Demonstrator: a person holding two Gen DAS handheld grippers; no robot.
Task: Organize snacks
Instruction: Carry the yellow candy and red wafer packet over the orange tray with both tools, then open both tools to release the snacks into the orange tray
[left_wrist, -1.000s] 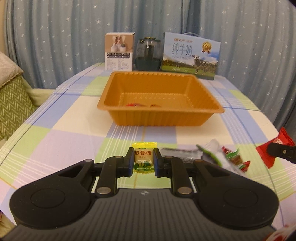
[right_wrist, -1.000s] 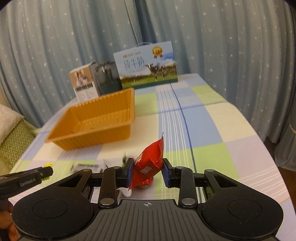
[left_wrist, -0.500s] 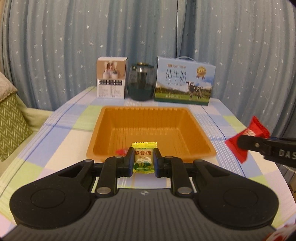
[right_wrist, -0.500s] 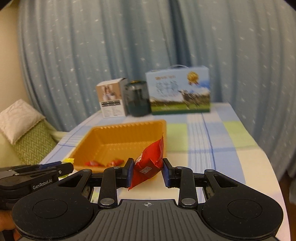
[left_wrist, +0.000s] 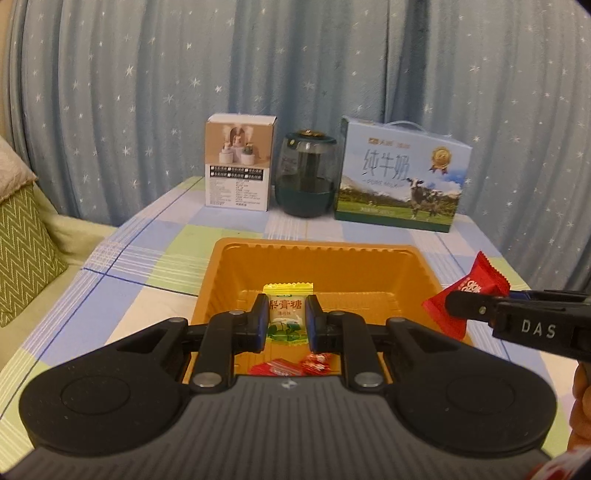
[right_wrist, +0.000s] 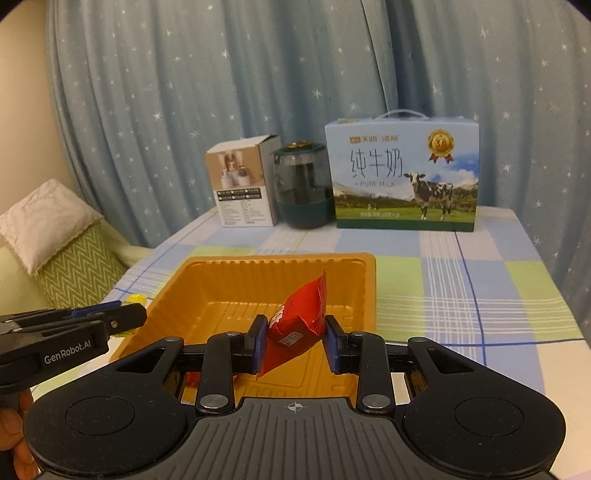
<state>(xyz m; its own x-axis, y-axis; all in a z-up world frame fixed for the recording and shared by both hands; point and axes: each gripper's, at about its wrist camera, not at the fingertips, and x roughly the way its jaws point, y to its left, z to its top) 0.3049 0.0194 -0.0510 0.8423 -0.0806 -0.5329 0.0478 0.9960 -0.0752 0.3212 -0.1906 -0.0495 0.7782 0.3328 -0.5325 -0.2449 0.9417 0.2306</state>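
Below both claws sits the orange tray: left claw clenches the yellow candy, right claw the red packet; release low, well inside the walls.

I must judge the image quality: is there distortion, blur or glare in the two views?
Left wrist view: fisheye bends the curtain folds at the edges, corners dark; milk box lettering slightly soft. Right wrist view: same bending; milk box print sharp, warm dim light, no strong glare; orange tray evenly lit.
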